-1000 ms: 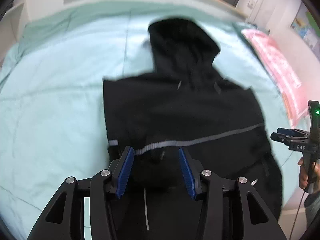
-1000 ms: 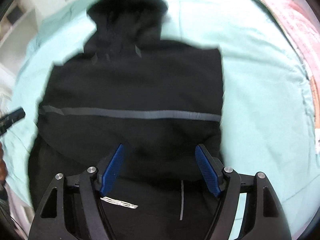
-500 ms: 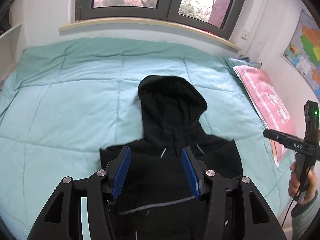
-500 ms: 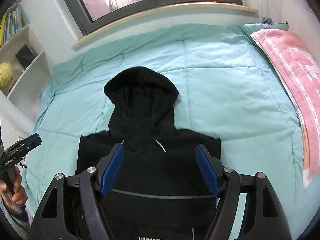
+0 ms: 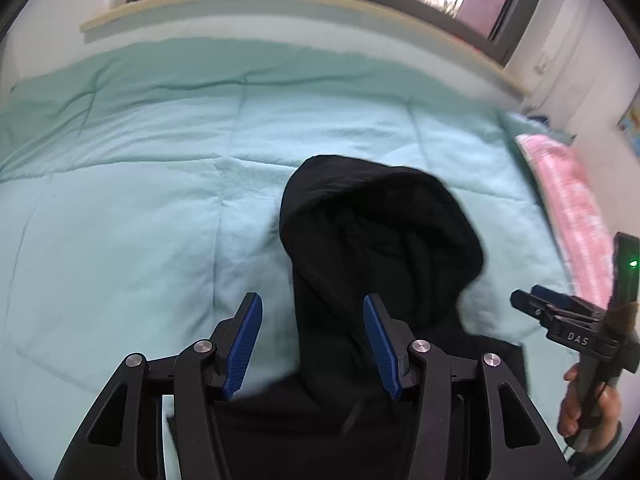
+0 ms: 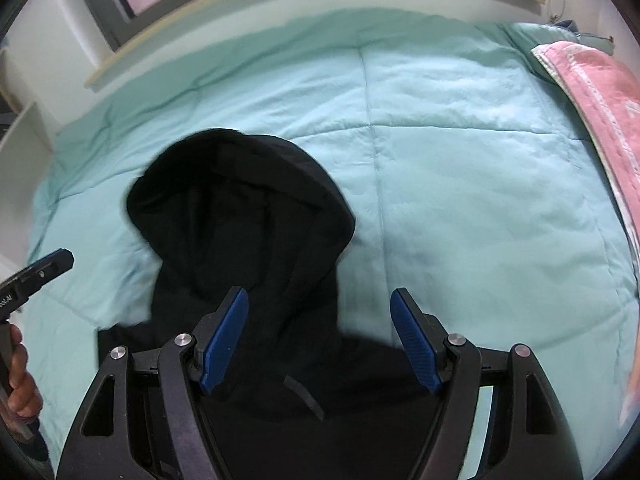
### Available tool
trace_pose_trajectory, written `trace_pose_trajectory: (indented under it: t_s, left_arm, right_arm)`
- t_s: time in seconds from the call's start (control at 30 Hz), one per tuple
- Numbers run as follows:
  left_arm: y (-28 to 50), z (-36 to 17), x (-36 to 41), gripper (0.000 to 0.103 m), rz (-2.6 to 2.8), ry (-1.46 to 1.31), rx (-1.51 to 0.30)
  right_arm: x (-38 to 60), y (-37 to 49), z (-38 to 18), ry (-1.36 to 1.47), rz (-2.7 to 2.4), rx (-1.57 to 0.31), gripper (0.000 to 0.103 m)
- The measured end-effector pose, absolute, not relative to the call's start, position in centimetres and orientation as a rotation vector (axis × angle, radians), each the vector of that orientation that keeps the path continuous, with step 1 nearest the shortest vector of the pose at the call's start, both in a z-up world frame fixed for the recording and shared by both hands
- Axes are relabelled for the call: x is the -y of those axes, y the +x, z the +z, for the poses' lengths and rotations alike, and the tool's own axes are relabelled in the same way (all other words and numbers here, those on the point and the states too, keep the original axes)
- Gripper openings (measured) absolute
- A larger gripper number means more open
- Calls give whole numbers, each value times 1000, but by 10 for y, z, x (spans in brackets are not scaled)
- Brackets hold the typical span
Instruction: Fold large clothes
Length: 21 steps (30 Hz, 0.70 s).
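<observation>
A black hooded jacket (image 5: 376,248) is lying flat on the mint-green quilt (image 5: 120,216), its hood sitting at centre frame in both views. The left gripper (image 5: 312,340) is hovering above it, jaws having just widened to about half open, gripping nothing. The right gripper (image 6: 320,340) is hanging wide open, empty, lower centre.

My left gripper (image 5: 312,342) and right gripper (image 6: 320,340) are black frames with ribbed blue pads and silver screws. The right gripper's side reads "DAS" under a green light.
</observation>
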<state>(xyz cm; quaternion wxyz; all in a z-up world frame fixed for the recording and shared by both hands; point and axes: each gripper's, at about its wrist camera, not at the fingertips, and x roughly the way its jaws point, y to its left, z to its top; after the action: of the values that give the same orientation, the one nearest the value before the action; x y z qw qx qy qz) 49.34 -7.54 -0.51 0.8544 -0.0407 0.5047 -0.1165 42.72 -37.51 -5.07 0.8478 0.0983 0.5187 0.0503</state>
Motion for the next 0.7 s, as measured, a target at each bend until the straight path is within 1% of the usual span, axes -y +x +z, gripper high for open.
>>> trace_pose_trajectory:
  t_s: [0.23,0.37,0.4,0.43,0.47,0.5,0.57,0.6,0.63,0.67,0.7]
  left_arm:
    - [562,-67,96,54,-116,17,-1100]
    - [591,-90,95,54,-62,21,-1110]
    - [597,-93,93,48,-55,24,-1115]
    - [598,-93,91,26,-59,16,-1110]
    - [599,-91,86,22,-92,-11,-1118]
    - [597,-85,77,21,-136,-54,-1113]
    - [583,-72,65,23,-206,-92,-1077]
    - [576,-69,57,27,-241,-120,-1079]
    - [572,-70,53,30,-255,-135,-1090]
    - [569,-78,49,31,-270,-140,-1120]
    - [570,-95,50,32,-267,-115,-1169]
  right_arm:
    - [380,486,-102,212,62,-1136,78]
    - [357,521,-122,161,106,-1153,78]
    - [352,530,-126,138,109,-1160,70]
    - [349,540,-131,101,86,-1165,56]
    - [349,545,-131,70,42,-1165,19]
    - [358,549,-124,72,-9,-1139,17]
    - [393,539,-93,262,-7,-997,17]
    - [401,532,-86,293,-9,-966,17]
    - [409,522,-78,300,-12,-924,26]
    - [412,513,-78,270,-23,-900,41]
    - [412,509,-83,238,-27,-900,45]
